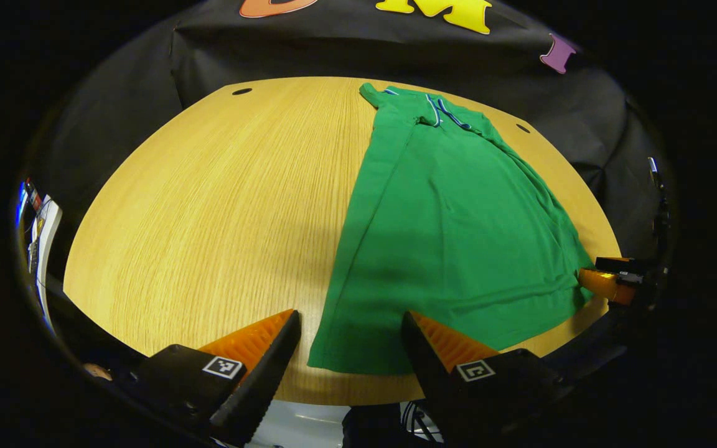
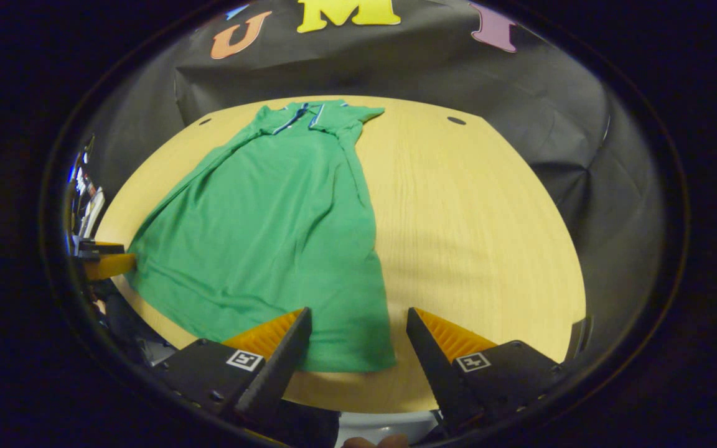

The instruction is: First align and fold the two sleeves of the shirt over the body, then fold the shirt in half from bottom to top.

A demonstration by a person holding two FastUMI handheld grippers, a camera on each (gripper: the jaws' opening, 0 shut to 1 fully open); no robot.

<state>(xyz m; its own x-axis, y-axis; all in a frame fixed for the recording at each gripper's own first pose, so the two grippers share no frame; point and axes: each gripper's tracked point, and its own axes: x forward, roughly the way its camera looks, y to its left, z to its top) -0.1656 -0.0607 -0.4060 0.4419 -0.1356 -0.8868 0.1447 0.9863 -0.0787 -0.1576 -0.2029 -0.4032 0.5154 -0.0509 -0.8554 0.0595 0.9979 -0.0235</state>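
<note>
A green shirt (image 1: 452, 230) lies flat on the round wooden table (image 1: 209, 218), collar at the far side, hem toward me, both sleeves folded in over the body. My left gripper (image 1: 351, 339) is open, hovering just above the hem's left corner, with nothing between its fingers. In the right gripper view the same shirt (image 2: 271, 236) stretches away from the near edge, and my right gripper (image 2: 358, 336) is open over the hem's right corner. The right gripper (image 1: 607, 280) also appears at the shirt's right hem edge, and the left gripper (image 2: 106, 261) at its left hem edge.
The black cloth wall (image 1: 333, 50) rises close behind the table. Two small dark holes (image 1: 241, 91) mark the tabletop's far corners. Bare wood (image 2: 477, 236) lies to the right of the shirt. Some clutter (image 1: 38, 230) sits beyond the table's left rim.
</note>
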